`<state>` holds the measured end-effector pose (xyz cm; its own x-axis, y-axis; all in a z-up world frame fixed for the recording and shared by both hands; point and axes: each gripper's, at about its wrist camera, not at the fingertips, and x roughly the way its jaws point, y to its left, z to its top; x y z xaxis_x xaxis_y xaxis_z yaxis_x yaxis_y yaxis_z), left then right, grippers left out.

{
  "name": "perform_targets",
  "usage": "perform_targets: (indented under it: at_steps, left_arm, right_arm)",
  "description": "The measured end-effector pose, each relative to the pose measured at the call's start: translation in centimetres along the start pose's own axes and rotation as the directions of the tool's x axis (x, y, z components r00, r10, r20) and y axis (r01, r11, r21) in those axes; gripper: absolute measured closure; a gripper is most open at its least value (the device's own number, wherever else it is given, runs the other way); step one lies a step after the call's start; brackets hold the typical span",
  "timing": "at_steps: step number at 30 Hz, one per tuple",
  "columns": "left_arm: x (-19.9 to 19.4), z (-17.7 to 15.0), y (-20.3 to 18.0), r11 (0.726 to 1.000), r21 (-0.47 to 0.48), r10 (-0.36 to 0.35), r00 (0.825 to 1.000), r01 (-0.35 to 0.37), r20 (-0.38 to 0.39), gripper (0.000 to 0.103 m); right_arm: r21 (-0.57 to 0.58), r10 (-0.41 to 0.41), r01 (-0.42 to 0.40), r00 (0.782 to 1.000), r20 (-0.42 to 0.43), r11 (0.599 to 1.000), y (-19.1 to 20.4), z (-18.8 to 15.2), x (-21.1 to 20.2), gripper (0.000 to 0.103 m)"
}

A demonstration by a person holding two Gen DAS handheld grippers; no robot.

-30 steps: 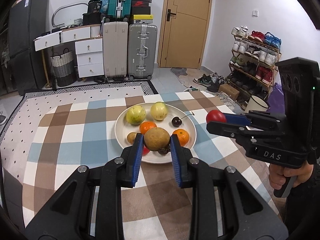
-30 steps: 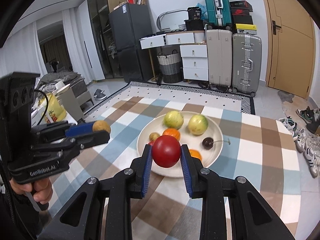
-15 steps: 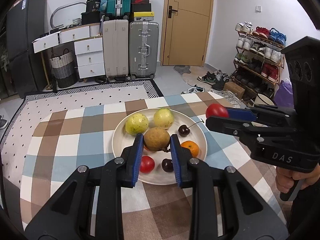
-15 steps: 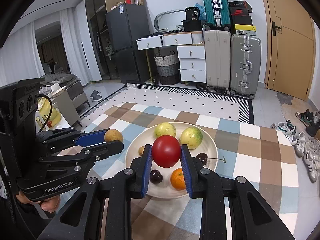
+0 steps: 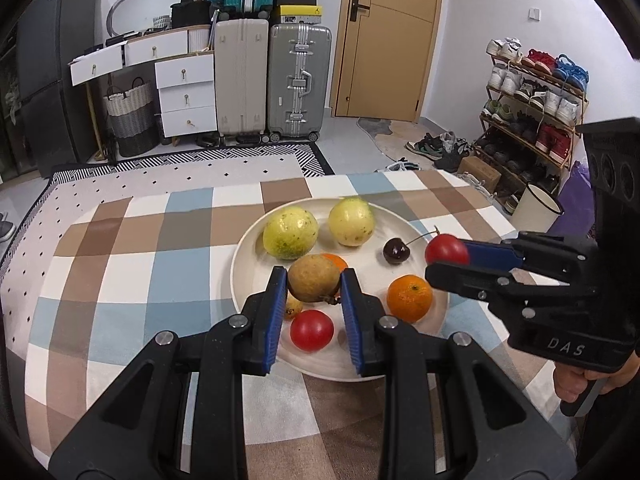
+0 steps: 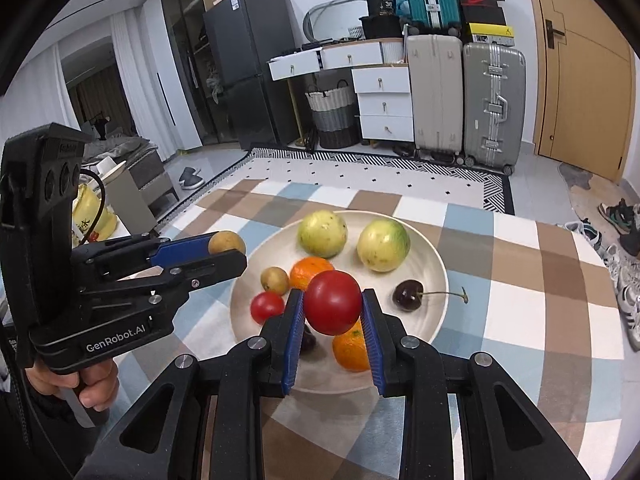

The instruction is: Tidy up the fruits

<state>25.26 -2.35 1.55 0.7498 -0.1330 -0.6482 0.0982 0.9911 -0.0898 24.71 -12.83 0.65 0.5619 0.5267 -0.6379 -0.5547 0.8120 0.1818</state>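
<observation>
A cream plate (image 5: 256,240) (image 6: 434,264) on the checked tablecloth holds two yellow-green guavas (image 5: 290,232) (image 6: 383,245), two oranges (image 5: 410,298), a cherry (image 5: 396,251) (image 6: 408,297), a small red tomato (image 5: 311,330) (image 6: 267,307) and a small brown fruit (image 6: 274,280). My left gripper (image 5: 314,284) is shut on a brown fruit (image 5: 315,283) (image 6: 227,242), held above the plate's near left part. My right gripper (image 6: 332,304) is shut on a red tomato (image 6: 333,302) (image 5: 446,249), held above the plate's right side.
The checked tablecloth (image 5: 120,272) covers the table. Beyond its far edge stand suitcases (image 5: 299,80), white drawers (image 5: 186,96) and a woven basket (image 5: 128,116). A shoe rack (image 5: 532,96) and a white bucket (image 5: 536,212) are on the right.
Both grippers have moved forward over the plate with their fruits still held. The plate now looks closer and larger in both views.
</observation>
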Motion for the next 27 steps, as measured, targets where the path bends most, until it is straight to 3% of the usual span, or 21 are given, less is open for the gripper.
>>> perform_targets:
  at_steps: [21,27]
  left_arm:
    - [3.4,-1.4,-0.9,1.0,0.001,-0.019,0.999,0.019,-0.043,0.079]
    - [3.2,-1.5,-0.7,1.0,-0.003,-0.022,0.999,0.022,-0.04,0.079]
  right_arm:
    - [0.062,-0.008,0.008,1.0,-0.006,0.998,-0.5,-0.6,2.3,0.074]
    - [0.083,-0.035,0.035,0.999,0.004,0.996,-0.9,-0.5,2.1,0.069]
